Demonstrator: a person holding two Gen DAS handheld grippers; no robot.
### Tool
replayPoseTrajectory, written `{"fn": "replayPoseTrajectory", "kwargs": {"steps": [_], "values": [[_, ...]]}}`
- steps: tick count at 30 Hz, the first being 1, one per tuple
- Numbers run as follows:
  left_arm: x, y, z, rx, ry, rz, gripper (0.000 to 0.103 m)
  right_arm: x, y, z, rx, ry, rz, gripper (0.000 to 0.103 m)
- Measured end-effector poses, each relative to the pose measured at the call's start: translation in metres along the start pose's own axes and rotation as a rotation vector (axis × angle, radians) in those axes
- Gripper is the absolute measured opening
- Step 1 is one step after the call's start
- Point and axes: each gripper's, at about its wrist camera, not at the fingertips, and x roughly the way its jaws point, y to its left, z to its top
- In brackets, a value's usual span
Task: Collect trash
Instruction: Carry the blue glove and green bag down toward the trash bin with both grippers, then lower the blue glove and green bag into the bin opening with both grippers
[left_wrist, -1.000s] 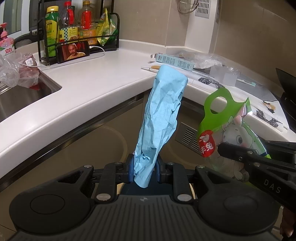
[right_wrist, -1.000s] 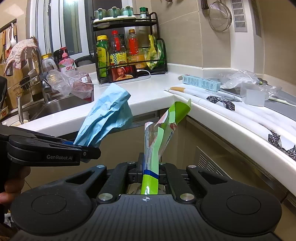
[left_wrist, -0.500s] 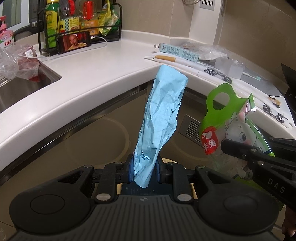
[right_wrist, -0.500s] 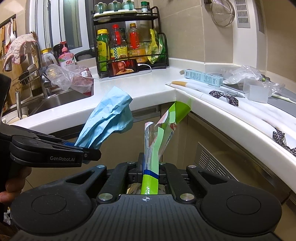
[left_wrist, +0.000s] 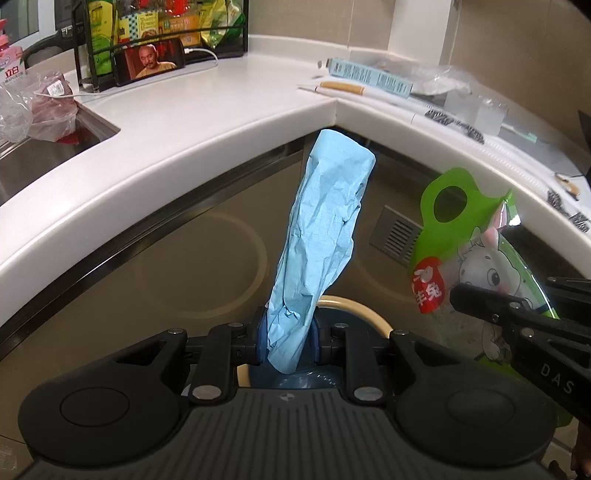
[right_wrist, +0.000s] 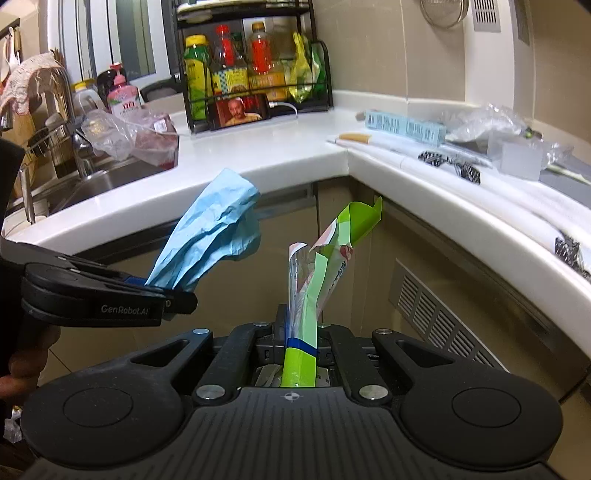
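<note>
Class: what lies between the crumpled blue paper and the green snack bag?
Nothing: between crumpled blue paper and green snack bag, the right wrist view shows only beige cabinet front behind.

Left tool (left_wrist: 288, 341): jaws closed tight on a crumpled blue wrapper (left_wrist: 325, 236), which stands upright from the grip. In the right wrist view it sits level at left, a hand (right_wrist: 22, 365) visible at its handle. Right tool (right_wrist: 301, 341): jaws clamped on a green snack bag (right_wrist: 321, 280); it sits just right of the left tool, apart from it.
</note>
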Motion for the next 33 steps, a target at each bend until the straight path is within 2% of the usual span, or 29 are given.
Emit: {"fn": "replayPoseTrajectory", "kwargs": {"steps": [11, 21, 27, 33], "values": [[0.034, 0.0, -0.003, 0.018, 0.074, 0.027, 0.025, 0.022, -0.009, -0.009, 0.003, 0.054, -0.022, 0.003], [0.065, -0.01, -0.006, 0.048, 0.134, 0.023, 0.025, 0.052, -0.012, -0.018, -0.013, 0.116, -0.037, 0.003], [0.085, -0.011, -0.008, 0.054, 0.173, 0.018, 0.025, 0.072, -0.009, -0.026, -0.051, 0.155, -0.026, 0.003], [0.108, -0.015, -0.014, 0.068, 0.228, 0.01, 0.024, 0.096, -0.014, -0.032, -0.028, 0.201, -0.013, 0.003]]}}
